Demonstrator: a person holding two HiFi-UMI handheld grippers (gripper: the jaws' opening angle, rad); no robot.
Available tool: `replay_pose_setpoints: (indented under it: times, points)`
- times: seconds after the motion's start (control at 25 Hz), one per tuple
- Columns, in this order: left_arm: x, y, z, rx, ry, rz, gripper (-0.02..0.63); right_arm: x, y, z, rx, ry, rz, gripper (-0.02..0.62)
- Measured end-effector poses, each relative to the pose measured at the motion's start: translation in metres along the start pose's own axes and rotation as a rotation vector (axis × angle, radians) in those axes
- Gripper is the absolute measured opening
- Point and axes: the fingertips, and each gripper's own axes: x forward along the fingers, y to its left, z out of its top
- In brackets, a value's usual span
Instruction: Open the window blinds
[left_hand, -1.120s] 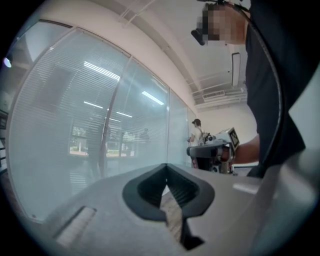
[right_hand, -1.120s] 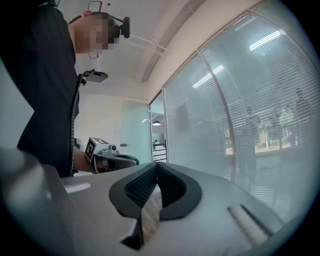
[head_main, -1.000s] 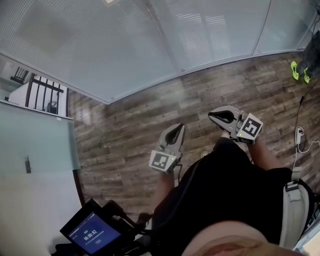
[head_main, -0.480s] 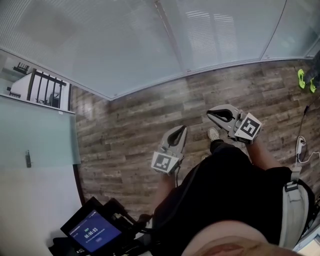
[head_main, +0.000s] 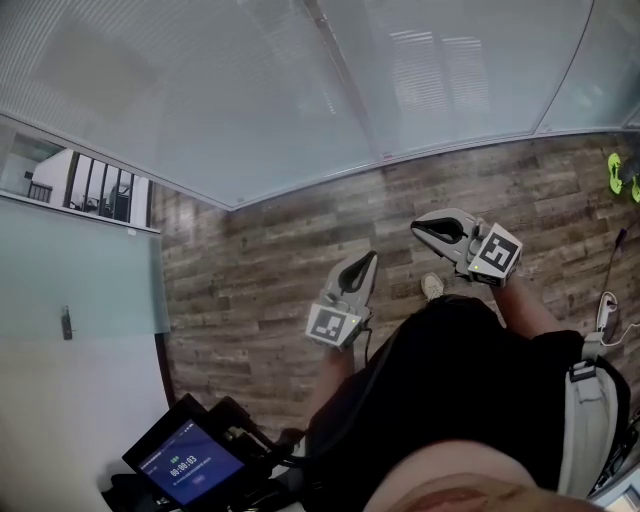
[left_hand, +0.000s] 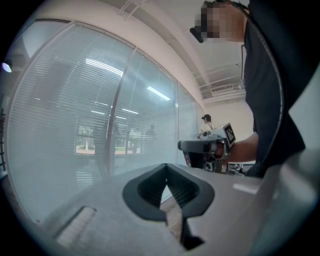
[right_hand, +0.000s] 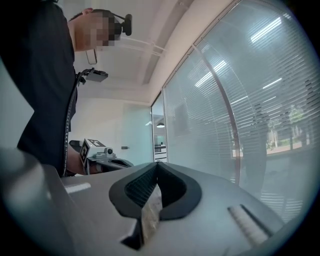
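Wood planks (head_main: 260, 270) slide right beneath us as we step closer, the window blinds (head_main: 200, 90) hanging lowered behind the far glass wall (head_main: 340, 75) now a touch nearer, left gripper (head_main: 364, 262) and right gripper (head_main: 422, 230) both clenched on nothing, so we judge we're only approaching, nothing opened yet.

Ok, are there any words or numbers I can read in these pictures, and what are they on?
"00:00:03": timer on the screen, as best it reads.
The small line above it and the button below it: too blurred to read.
On the left cube and right cube: black-and-white patterns only, no letters.
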Motion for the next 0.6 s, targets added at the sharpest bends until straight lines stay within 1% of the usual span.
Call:
replay_pose_setpoints:
  times: [0.16,0.6]
  points:
    - [0.016,0.002,0.007,0.007,-0.011,0.002,0.003,0.002,-0.013,0.007,-0.020,-0.010,0.001,0.005]
    - [0.049,0.021,0.027,0.035,-0.035,0.029,0.003,0.013,-0.046,0.015,-0.082,0.000,0.072,0.005]
